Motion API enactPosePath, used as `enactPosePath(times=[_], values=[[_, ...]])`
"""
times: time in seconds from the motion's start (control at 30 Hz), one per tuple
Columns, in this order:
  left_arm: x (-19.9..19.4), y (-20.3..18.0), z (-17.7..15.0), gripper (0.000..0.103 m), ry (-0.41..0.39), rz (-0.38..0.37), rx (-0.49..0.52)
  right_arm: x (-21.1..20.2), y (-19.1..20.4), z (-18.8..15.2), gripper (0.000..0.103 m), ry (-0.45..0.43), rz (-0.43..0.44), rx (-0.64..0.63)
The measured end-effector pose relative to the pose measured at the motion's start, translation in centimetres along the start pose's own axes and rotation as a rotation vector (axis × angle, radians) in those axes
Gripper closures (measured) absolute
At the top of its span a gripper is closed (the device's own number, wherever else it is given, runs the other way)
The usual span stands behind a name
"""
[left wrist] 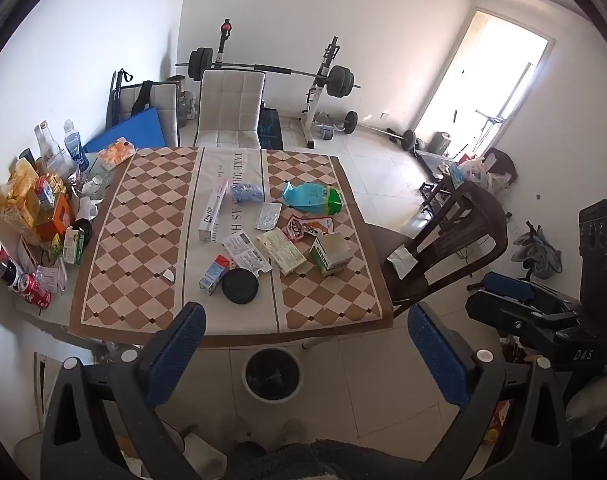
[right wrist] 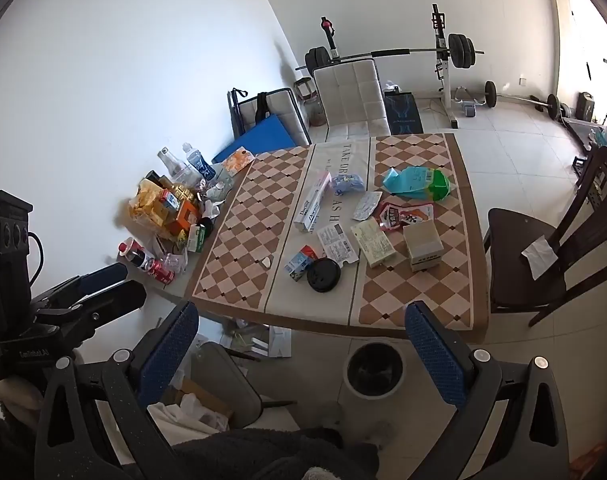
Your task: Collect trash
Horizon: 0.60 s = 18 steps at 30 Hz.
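Trash lies on the checkered tablecloth: a black round lid, a small milk carton, a toothpaste box, a blue-green bag, a red wrapper, a green-white carton and a pale box. A white bin with a black liner stands on the floor below the table's near edge. My left gripper is open and empty above the bin. My right gripper is open and empty; the bin and lid show there too.
Bottles, cans and snack packs crowd the table's left side. A dark wooden chair stands at the right, a white padded chair behind the table. A barbell rack stands at the back wall. A grey chair is near left.
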<state>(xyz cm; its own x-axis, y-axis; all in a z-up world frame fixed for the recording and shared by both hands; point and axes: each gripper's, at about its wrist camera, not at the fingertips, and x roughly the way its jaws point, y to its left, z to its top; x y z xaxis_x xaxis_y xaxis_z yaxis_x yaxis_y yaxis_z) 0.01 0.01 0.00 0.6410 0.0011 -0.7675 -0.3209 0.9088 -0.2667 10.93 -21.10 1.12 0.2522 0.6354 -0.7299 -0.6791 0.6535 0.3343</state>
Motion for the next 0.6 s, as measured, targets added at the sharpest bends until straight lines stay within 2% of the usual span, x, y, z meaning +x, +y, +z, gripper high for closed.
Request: enactPosePath(times=[0.6], values=[[-0.4,0.0,-0.1,0.000,-0.003,0.005,0.010,0.7,1.0,-0.1,0.000,0.015,0.001,0.002]])
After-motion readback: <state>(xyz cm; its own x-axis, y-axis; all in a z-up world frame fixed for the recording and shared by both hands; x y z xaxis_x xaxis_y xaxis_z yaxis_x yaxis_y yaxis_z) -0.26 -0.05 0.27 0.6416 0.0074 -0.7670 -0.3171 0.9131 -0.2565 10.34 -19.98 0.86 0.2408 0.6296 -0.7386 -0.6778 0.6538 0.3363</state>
